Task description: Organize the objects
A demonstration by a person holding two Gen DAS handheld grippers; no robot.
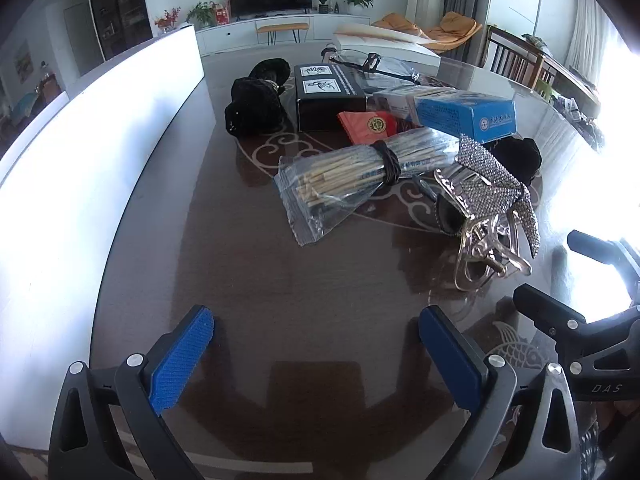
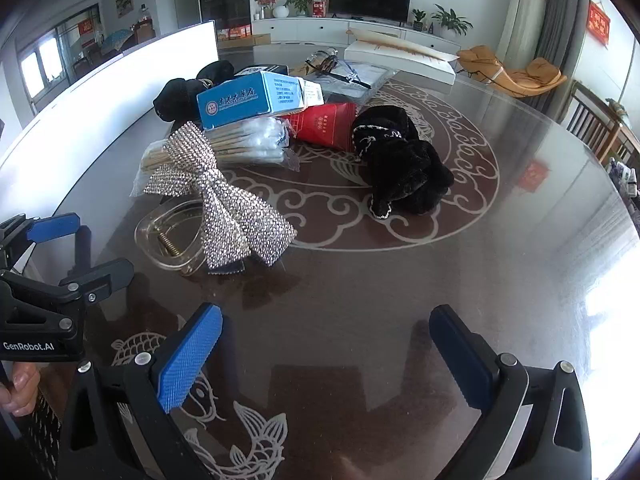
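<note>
Both the left claw point(image 1: 316, 354) and the right claw point(image 2: 326, 356) hung wide open and empty above the near counter point(image 2: 400, 280), and the rhinestone bow clip point(image 2: 224, 200), nearest of the pile, probably needed a low grip across its middle.

On the bench lie two black plush pieces point(image 2: 404, 168) point(image 2: 188, 90), one blue box point(image 2: 250, 98), one black box point(image 1: 328, 94), one red packet point(image 2: 328, 124), one bagged bundle of sticks point(image 1: 352, 172) and one rhinestone bow clip point(image 2: 224, 200).
</note>
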